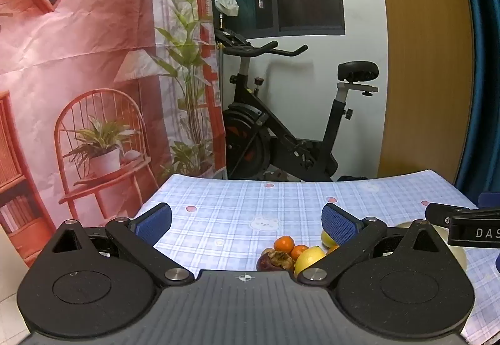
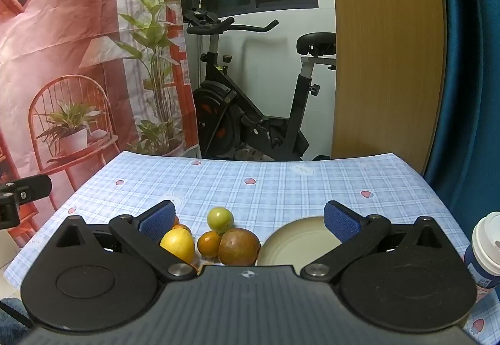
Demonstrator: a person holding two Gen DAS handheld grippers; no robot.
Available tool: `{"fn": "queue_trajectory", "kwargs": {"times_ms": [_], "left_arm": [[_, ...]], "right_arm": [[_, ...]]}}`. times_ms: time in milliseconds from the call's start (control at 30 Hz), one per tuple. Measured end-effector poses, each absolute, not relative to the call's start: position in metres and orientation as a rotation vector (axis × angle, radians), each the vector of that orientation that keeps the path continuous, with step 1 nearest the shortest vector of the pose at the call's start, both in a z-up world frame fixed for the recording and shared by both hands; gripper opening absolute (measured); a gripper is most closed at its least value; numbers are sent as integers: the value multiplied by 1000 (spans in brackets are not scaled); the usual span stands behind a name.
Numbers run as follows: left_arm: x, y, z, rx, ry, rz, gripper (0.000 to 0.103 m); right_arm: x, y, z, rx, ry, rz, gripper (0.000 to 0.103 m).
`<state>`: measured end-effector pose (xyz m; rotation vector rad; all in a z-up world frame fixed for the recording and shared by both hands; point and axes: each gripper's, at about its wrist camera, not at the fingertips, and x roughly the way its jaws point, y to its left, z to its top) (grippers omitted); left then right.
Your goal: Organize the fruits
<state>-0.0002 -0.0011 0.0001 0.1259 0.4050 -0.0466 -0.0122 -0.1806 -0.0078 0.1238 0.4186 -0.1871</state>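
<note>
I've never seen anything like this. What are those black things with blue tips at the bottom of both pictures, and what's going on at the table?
Each picture comes from a small camera fixed on a hand-held gripper, a two-fingered tong that a person carries, one in each hand. The camera looks forward along the fingers, so the black body and blue pads fill the bottom.

One picture is from the left gripper, the other from the right gripper. Both stand wide open and hold nothing. The right gripper also shows at the edge of the left view.

Below them is a table with a blue checked cloth. On it lies a pile of fruit: a lemon, small oranges, a green fruit, a brownish apple and a dark mangosteen. Beside the pile sits an empty plate, and a lidded cup stands to the right.
</note>
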Motion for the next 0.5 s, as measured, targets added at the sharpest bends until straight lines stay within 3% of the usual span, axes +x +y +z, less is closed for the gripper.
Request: {"fn": "queue_trajectory", "kwargs": {"times_ms": [500], "left_arm": [[-1,0,-1,128,384,-43,103]], "right_arm": [[-12,-185,1,123,421,-186,103]]}}
